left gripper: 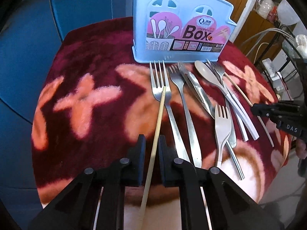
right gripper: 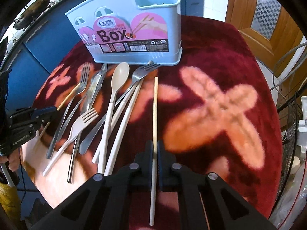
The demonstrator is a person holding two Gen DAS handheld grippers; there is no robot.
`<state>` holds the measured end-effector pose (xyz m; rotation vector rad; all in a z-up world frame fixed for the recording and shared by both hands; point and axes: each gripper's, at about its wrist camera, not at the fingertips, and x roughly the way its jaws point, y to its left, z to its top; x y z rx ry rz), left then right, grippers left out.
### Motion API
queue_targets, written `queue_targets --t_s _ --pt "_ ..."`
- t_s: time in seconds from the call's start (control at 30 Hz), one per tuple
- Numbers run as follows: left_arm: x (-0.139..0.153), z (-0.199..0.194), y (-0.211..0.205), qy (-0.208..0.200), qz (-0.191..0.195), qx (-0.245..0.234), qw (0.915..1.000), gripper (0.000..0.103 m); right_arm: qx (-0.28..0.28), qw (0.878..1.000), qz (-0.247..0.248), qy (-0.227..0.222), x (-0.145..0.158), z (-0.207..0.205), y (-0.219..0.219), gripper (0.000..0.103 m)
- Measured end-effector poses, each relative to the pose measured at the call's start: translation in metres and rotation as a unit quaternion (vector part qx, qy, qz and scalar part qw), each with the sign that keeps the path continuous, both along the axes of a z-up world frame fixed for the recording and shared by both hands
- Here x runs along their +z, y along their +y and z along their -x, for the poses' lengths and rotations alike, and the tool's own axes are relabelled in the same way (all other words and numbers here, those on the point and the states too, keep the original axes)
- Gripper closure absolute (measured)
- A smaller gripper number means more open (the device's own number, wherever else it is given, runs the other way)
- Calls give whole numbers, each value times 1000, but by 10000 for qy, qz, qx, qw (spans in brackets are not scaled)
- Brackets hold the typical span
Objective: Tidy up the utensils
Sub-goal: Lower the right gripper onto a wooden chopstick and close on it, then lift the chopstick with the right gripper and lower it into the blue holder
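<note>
A light blue chopsticks box (left gripper: 180,28) stands at the far side of the red flowered cloth; it also shows in the right wrist view (right gripper: 130,28). Several forks, a knife (left gripper: 195,88) and a beige spoon (left gripper: 207,74) lie in front of it. My left gripper (left gripper: 151,143) has a wooden chopstick (left gripper: 160,113) between its fingers with small gaps on both sides; the chopstick's tip rests over a steel fork (left gripper: 163,88). My right gripper (right gripper: 155,147) is shut on a second wooden chopstick (right gripper: 155,111). It also shows in the left wrist view (left gripper: 257,110).
The round table's cloth (right gripper: 220,105) has bare room right of the utensils. Blue panels (left gripper: 25,57) stand at the left, a wooden door (right gripper: 264,15) and cables at the right. A beige fork (right gripper: 80,124) lies over the steel pieces.
</note>
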<state>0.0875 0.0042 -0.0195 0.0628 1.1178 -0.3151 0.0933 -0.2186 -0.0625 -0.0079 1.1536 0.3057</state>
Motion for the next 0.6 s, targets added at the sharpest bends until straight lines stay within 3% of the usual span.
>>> queue_targets --t_s 0.33,0.6 --pt "1 -29 -18 430 -414 -343 9976 90 279 9988 264 309 1 -31 11 95" --pt "0 -54 -25 755 -502 -466 9948 90 620 9941 527 718 -5 -51 26 94"
